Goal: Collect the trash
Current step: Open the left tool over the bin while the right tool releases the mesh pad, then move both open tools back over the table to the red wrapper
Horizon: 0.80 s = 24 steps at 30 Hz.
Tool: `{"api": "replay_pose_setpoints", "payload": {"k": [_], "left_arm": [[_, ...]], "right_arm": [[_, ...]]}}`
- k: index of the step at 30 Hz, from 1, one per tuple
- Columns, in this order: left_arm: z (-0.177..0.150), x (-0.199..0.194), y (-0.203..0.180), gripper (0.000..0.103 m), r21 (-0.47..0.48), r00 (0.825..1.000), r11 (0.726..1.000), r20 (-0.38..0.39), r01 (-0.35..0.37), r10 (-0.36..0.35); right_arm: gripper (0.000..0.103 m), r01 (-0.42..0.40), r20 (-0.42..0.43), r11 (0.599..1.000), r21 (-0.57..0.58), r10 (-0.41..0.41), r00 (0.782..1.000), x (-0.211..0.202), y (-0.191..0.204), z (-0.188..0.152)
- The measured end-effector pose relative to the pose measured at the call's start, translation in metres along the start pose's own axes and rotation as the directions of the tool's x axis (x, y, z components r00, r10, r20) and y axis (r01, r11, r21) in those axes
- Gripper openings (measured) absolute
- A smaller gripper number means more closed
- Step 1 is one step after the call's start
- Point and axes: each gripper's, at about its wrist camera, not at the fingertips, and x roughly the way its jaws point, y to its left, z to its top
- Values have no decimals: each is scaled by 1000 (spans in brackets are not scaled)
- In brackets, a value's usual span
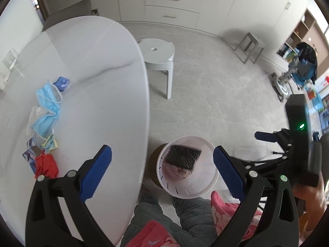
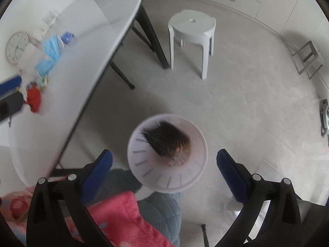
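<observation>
A white waste bin [image 1: 186, 185] stands on the floor beside the table, with a black textured piece and brownish scraps inside; it also shows in the right wrist view [image 2: 164, 175]. On the white oval table [image 1: 98, 86] lie blue face masks [image 1: 48, 111], a red crumpled wrapper [image 1: 45, 165], a blue packet [image 1: 62, 83] and small colourful wrappers [image 1: 49, 143]. My left gripper [image 1: 162, 173] is open and empty, over the table edge and the bin. My right gripper [image 2: 164, 170] is open and empty above the bin; it also shows at the right of the left wrist view [image 1: 267, 138].
A white plastic stool [image 2: 192, 35] stands on the grey floor beyond the bin. A metal-framed stool [image 1: 251, 45] and cabinets [image 1: 172, 4] are further back. A round clock [image 2: 16, 47] lies on the table's far side. The person's legs and red-patterned clothing [image 2: 123, 216] are below the grippers.
</observation>
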Motion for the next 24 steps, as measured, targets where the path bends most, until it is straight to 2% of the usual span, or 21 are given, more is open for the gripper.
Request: {"api": "replay_pose_setpoints", "payload": {"k": [5, 10, 16, 21, 24], "left_arm": [[-3, -6, 27, 95, -74, 1000, 997, 10, -17, 18], [-6, -7, 47, 95, -130, 1000, 991, 8, -20, 21], [-7, -6, 57, 95, -142, 999, 989, 6, -34, 35], [-9, -17, 76, 95, -172, 996, 982, 44, -75, 83], [-14, -27, 109, 95, -230, 989, 967, 68, -111, 130]], "right_arm": [[100, -13, 40, 1000, -18, 14, 999, -12, 10, 20], [100, -12, 46, 999, -38, 14, 999, -11, 21, 29], [100, -4, 38, 999, -50, 6, 999, -10, 25, 29], [100, -2, 50, 995, -96, 6, 999, -12, 44, 41], [100, -23, 60, 988, -152, 33, 998, -11, 71, 55]]}}
